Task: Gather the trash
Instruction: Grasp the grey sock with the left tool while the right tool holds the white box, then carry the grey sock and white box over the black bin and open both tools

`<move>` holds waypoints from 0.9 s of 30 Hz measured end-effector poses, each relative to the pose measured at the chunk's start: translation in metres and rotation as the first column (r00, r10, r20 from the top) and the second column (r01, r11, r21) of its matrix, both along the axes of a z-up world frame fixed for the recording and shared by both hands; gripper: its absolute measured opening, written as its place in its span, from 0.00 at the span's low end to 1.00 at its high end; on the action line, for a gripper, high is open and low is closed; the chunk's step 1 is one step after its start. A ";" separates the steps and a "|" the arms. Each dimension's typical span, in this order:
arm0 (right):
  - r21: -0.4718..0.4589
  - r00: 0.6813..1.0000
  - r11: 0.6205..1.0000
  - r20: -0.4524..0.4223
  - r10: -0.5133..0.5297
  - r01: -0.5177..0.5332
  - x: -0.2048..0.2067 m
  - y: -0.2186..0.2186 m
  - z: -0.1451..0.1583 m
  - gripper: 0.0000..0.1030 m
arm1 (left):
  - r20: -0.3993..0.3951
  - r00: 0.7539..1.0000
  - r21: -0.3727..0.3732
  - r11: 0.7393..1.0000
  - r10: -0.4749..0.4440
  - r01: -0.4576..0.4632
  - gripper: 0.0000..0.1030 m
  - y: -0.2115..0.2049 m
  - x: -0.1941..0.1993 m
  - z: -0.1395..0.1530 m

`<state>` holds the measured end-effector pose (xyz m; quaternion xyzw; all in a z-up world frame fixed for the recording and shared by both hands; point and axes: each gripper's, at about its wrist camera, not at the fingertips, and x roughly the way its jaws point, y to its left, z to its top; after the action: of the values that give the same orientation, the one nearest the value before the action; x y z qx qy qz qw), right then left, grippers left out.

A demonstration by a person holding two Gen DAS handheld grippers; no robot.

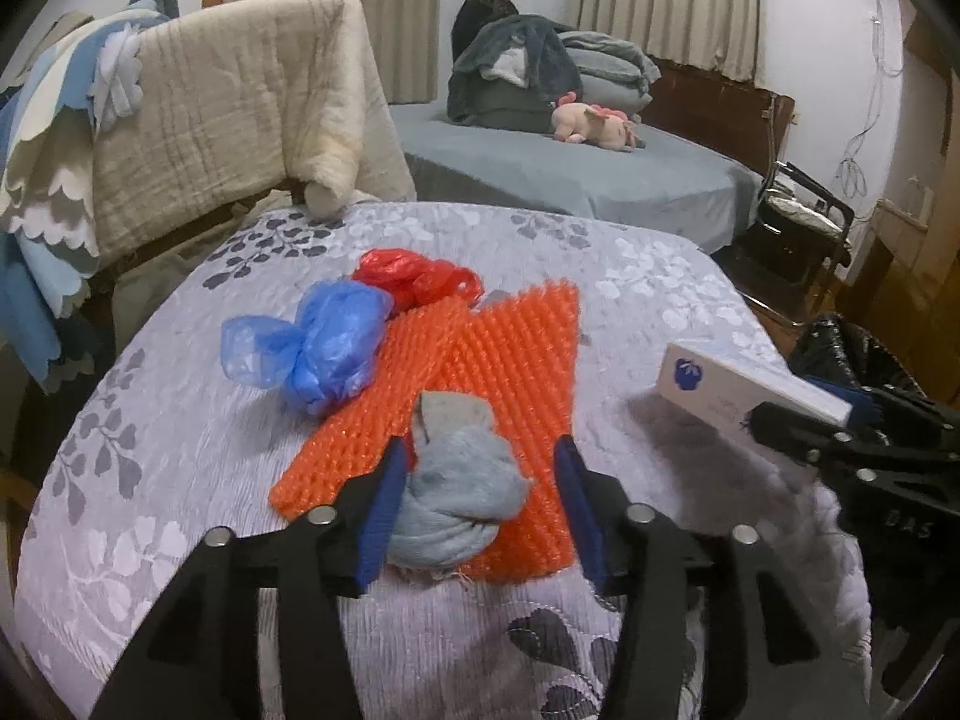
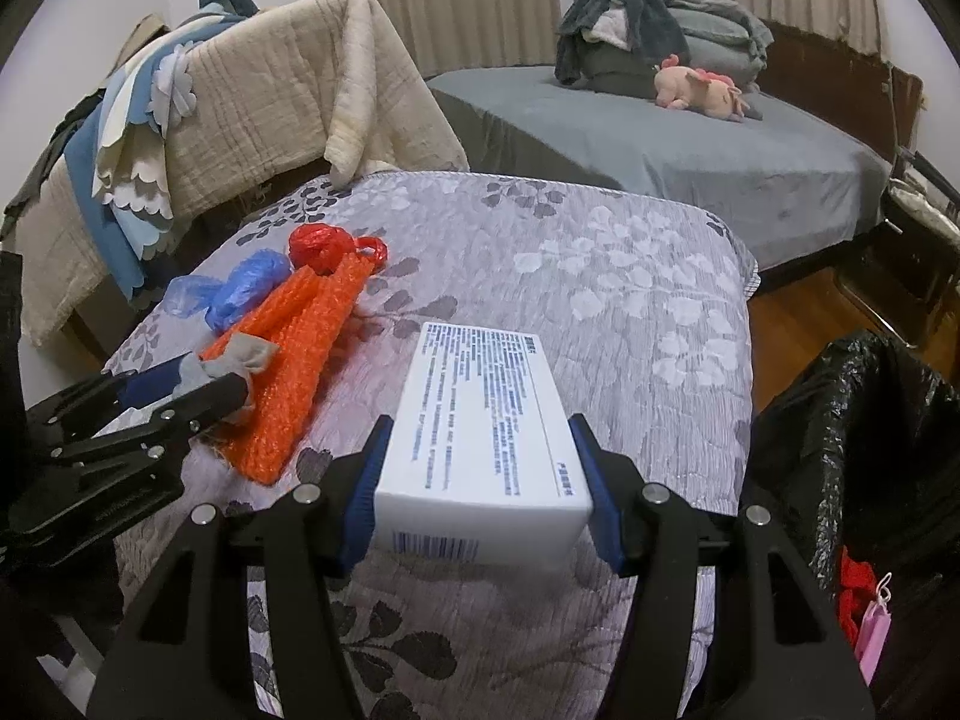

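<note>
So on the far left, a chair (image 1: 198, 120) is buried under a beige quilt and blue-and-white cloths, probably just parked there to be out of the way. The quilted leaf-print table cover (image 1: 180, 480) is where the trash has been bunched together: a crumpled blue plastic bag (image 1: 312, 354), a knotted red plastic bag (image 1: 420, 279) just behind it, and an orange mesh sheet (image 1: 498, 372) lying flat, touching both bags. Looks like everything's been heaped in one spot so it can be grabbed piece by piece.

On top of the orange mesh sits a balled-up grey-blue cloth (image 1: 456, 492), and the left gripper (image 1: 474, 504) is straddling it. The near pad seems to be touching the cloth, but a clear gap is seen at the other pad, so it isn't clamped — the fingers are released around it, not squeezing. Angled downward like that, it's presumably being lined up for a pinch from above.

Moving right, a white printed box (image 2: 486, 432) is pinched across its width by the right gripper (image 2: 483, 480), both blue pads pressed flat on its long sides. In the left wrist view it's shown lifted off the table with a shadow underneath. Held by the narrow dimension because that's what fits between the fingers, I'd guess.

Far right, a black bin bag (image 2: 864, 432) stands open just beside the table edge, with something red and pink already seen low down next to it. The box is most likely headed there.
</note>
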<state>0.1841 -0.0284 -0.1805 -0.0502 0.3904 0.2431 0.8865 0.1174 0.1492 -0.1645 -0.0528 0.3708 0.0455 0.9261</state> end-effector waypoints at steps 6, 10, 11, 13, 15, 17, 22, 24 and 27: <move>0.000 1.000 1.000 -0.008 -0.002 0.002 0.001 0.000 -0.003 0.54 | -0.032 0.999 0.012 1.000 0.020 -0.020 0.58 0.008 0.009 -0.012; 0.002 1.000 1.000 -0.011 -0.007 0.007 0.002 -0.002 -0.004 0.54 | -0.022 0.999 -0.017 0.999 0.028 -0.029 0.40 0.016 0.009 -0.010; 0.003 1.000 1.000 -0.011 -0.008 0.008 0.002 -0.002 -0.003 0.54 | -0.020 0.999 -0.024 0.999 0.030 -0.030 0.38 0.017 0.008 -0.009; 0.007 1.000 1.000 -0.007 -0.008 0.008 0.002 -0.002 -0.001 0.54 | -0.011 0.999 -0.025 0.999 0.032 -0.032 0.37 0.019 0.006 -0.006; 0.013 1.000 1.000 0.002 -0.006 0.006 0.000 -0.003 0.003 0.54 | 0.005 0.999 -0.031 0.999 0.035 -0.034 0.36 0.018 0.002 0.000; 0.019 1.000 1.000 0.013 -0.005 0.005 -0.001 -0.003 0.008 0.54 | 0.024 0.999 -0.037 0.999 0.036 -0.035 0.36 0.017 -0.002 0.008; 0.042 0.999 0.999 0.049 -0.015 0.013 -0.005 -0.010 0.027 0.54 | 0.077 0.997 -0.026 0.999 0.024 -0.022 0.36 0.008 -0.009 0.034; 0.053 0.998 0.998 0.064 -0.024 0.021 -0.008 -0.015 0.036 0.54 | 0.088 0.996 -0.021 1.000 0.014 -0.012 0.36 0.004 -0.009 0.042; 0.065 0.996 0.997 0.086 -0.035 0.029 -0.012 -0.021 0.047 0.54 | 0.099 0.995 -0.019 1.000 0.005 -0.003 0.36 -0.004 -0.009 0.054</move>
<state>0.1724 -0.0492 -0.1338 -0.0261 0.3443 0.2386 0.9077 0.1085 0.1449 -0.1101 -0.0643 0.3249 0.0410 0.9427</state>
